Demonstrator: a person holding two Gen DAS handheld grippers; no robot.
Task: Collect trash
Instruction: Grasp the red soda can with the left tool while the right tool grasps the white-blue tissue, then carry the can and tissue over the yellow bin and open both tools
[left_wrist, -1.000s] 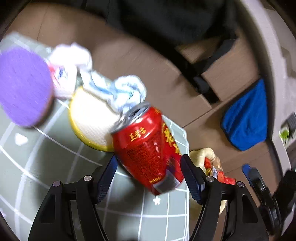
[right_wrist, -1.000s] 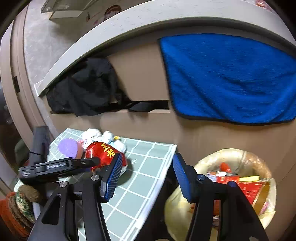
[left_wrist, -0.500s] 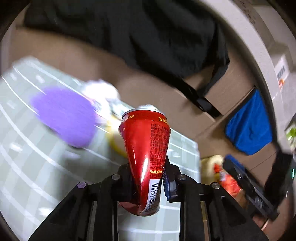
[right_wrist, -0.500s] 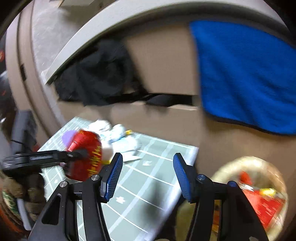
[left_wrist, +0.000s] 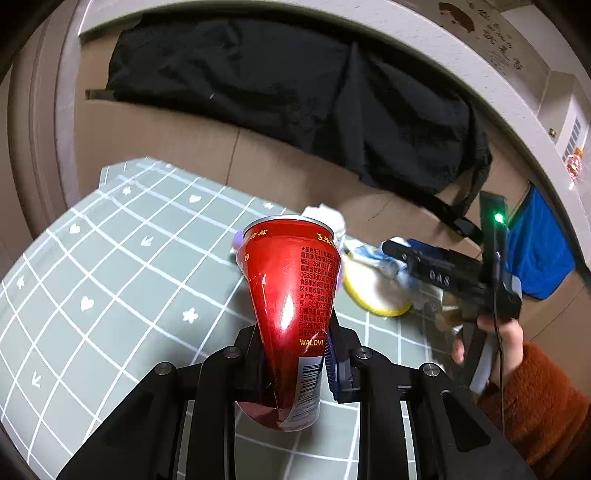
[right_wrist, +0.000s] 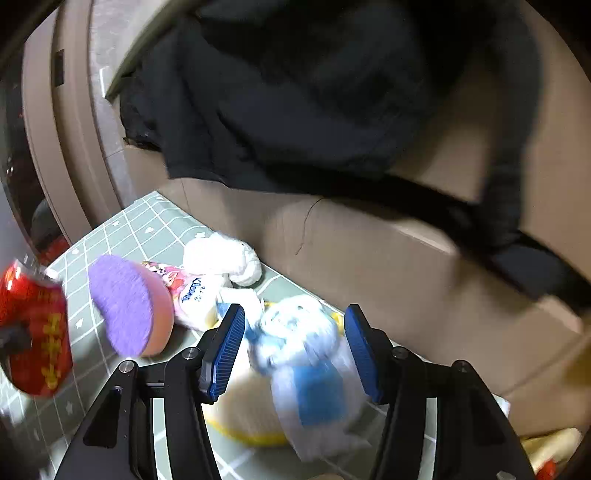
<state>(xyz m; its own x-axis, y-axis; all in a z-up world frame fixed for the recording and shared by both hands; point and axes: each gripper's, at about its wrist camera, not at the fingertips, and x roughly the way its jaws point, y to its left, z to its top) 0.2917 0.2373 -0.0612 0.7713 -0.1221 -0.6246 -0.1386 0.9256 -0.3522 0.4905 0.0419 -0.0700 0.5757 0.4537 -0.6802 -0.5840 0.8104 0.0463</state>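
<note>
several bits litter the green checked bench (left_wrist: 110, 280): purple sponge (right_wrist: 125, 302), white wad (right_wrist: 221, 258), yellow plate (right_wrist: 240, 417), black cloth (left_wrist: 295, 92) draped behind. left tongs (left_wrist: 295, 365) clamp a dented red can (left_wrist: 291, 295), raised off the bench. right tongs (right_wrist: 295, 350) gape wide, blue-white wrapper (right_wrist: 306, 362) between, untouched.

A lived-in home: a checked cloth (left_wrist: 110, 280) covers the worktop, dark clothes (left_wrist: 295, 96) hang over cardboard boxes (left_wrist: 166, 144), a plush toy (right_wrist: 221, 258) lies about.
</note>
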